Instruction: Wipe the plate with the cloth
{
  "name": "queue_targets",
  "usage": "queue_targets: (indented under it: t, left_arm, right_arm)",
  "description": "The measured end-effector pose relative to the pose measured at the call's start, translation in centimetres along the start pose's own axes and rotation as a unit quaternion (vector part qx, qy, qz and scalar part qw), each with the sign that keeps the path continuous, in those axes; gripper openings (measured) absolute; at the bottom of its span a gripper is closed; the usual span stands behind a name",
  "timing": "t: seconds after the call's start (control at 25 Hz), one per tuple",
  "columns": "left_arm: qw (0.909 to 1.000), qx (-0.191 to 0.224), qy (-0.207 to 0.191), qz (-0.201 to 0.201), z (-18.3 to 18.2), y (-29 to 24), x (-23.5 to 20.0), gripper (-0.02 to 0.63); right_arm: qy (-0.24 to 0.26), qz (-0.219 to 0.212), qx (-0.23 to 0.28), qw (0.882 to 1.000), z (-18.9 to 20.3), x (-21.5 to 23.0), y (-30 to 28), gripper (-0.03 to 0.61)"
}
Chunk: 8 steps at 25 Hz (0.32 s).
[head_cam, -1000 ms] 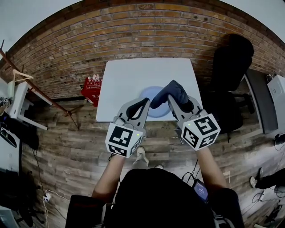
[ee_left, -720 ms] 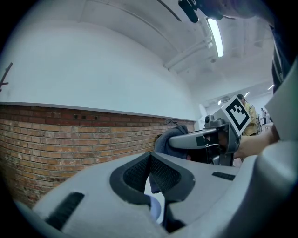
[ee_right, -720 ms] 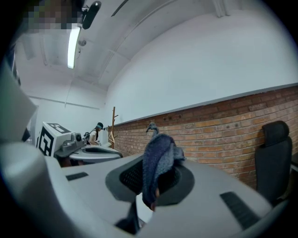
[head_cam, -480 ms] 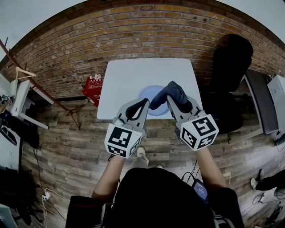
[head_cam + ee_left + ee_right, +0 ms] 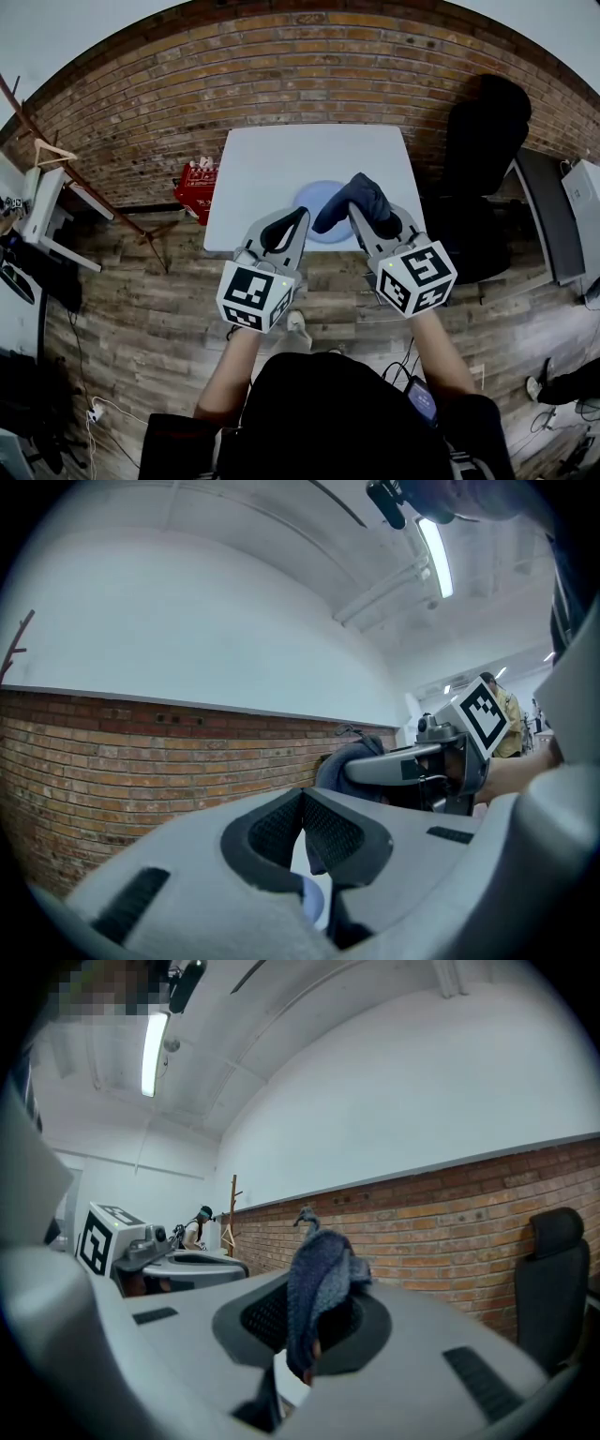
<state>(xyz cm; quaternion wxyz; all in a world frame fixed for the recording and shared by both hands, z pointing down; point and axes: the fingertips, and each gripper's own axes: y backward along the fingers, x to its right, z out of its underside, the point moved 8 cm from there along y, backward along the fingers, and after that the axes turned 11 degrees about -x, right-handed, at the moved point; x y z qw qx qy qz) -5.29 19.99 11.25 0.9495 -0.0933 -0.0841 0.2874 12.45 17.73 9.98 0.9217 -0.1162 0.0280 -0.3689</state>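
The head camera is looking steeply down from above the person onto the white bench (image 5: 281, 159), with the left gripper (image 5: 300, 216) and right gripper (image 5: 367, 208) close below it. The left gripper view is sitting low behind its own jaws, tilting up toward the brick wall (image 5: 141, 761) and ceiling (image 5: 281, 555), and catching the right gripper at its right side. The right gripper view is facing the same wall, catching the left gripper at its left.
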Motion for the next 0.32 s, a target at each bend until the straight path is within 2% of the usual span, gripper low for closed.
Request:
queue_targets:
  t: [0.32]
  left_arm:
    - [1.0000,0.002,-0.002,0.003,0.09,0.03,0.13,0.020]
  right_arm:
    - [0.002,-0.001,-0.003,1.000,0.12,-0.20,-0.12,0.041]
